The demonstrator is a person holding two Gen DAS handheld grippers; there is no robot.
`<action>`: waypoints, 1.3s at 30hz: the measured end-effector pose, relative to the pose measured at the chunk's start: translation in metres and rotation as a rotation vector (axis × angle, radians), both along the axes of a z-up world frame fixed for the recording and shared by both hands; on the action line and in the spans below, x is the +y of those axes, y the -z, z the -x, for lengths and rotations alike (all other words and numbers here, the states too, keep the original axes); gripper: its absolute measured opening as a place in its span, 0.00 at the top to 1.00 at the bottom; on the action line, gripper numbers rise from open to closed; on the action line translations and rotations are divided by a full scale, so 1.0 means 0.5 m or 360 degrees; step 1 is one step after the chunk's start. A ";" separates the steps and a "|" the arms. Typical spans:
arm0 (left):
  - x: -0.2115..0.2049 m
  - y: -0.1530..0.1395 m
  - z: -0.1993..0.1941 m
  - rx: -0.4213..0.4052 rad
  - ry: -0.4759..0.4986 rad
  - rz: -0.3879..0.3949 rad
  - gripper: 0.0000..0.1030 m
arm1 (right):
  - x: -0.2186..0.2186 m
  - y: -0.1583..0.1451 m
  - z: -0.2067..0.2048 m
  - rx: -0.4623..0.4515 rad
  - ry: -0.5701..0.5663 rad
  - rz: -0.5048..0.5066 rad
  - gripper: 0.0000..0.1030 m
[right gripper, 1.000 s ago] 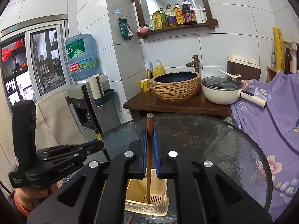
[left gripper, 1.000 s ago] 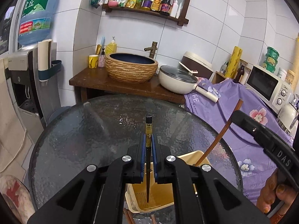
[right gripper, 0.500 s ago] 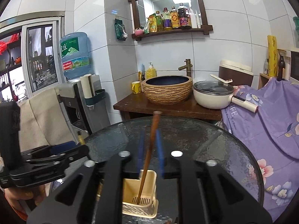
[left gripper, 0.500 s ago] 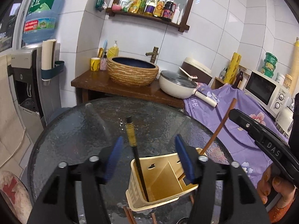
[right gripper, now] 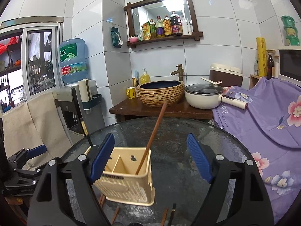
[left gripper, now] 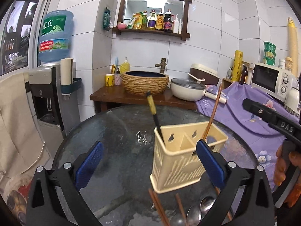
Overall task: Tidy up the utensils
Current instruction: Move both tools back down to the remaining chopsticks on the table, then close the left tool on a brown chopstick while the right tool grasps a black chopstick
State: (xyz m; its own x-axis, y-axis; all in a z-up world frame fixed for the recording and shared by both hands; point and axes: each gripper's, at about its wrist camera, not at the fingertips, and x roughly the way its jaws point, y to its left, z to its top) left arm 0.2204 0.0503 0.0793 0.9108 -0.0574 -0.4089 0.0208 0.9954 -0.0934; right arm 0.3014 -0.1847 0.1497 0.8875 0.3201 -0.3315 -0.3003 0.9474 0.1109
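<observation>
A cream two-compartment utensil holder (left gripper: 176, 167) (right gripper: 129, 180) stands on the round glass table (left gripper: 112, 131). A black chopstick with a yellow top (left gripper: 152, 109) (right gripper: 85, 130) leans in its left compartment, and a brown chopstick (left gripper: 213, 111) (right gripper: 153, 135) leans in the right one. My left gripper (left gripper: 148, 158) is just short of the holder, its jaws opening wide, pads touching nothing. My right gripper (right gripper: 150, 156) is likewise opening, with the brown chopstick free between its fingers. Spoons (left gripper: 193, 214) and more chopsticks (left gripper: 158, 207) (right gripper: 114, 214) lie in front of the holder.
Behind the table a wooden stand carries a woven basin (left gripper: 146, 82) and a white lidded pan (left gripper: 188, 92). A purple flowered cloth (left gripper: 244, 116) covers the right side, with a microwave (left gripper: 267, 79) above. A water dispenser (left gripper: 45, 94) stands at left.
Both grippers have let go of their chopsticks and opened wide. The chopsticks now stand in the holder, and both grippers have drawn back and sunk a little.
</observation>
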 end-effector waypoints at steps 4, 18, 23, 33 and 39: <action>0.020 0.037 0.033 0.0001 -0.0071 0.0042 0.06 | -0.018 0.041 0.041 0.0040 0.0005 -0.0003 0.13; 0.029 0.194 0.051 0.0374 -0.0109 0.0064 0.06 | -0.081 0.261 0.067 0.0509 0.0130 0.0034 0.13; 0.036 0.225 0.051 0.0475 -0.0128 0.0076 0.06 | -0.092 0.310 0.070 0.0627 0.0183 0.0111 0.23; 0.036 0.267 0.044 0.0627 -0.0103 0.0124 0.29 | -0.076 0.367 0.062 0.0786 0.0163 0.0184 0.52; 0.020 0.270 0.034 0.0666 -0.0051 0.0173 0.40 | -0.059 0.369 0.059 0.0809 0.0148 0.0207 0.57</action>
State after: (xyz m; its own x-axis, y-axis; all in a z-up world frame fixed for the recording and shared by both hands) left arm 0.2033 0.0602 -0.0557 0.6698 -0.0948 -0.7365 -0.0718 0.9789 -0.1914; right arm 0.2719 -0.2143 -0.0348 0.6272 0.1754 -0.7588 -0.1531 0.9831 0.1006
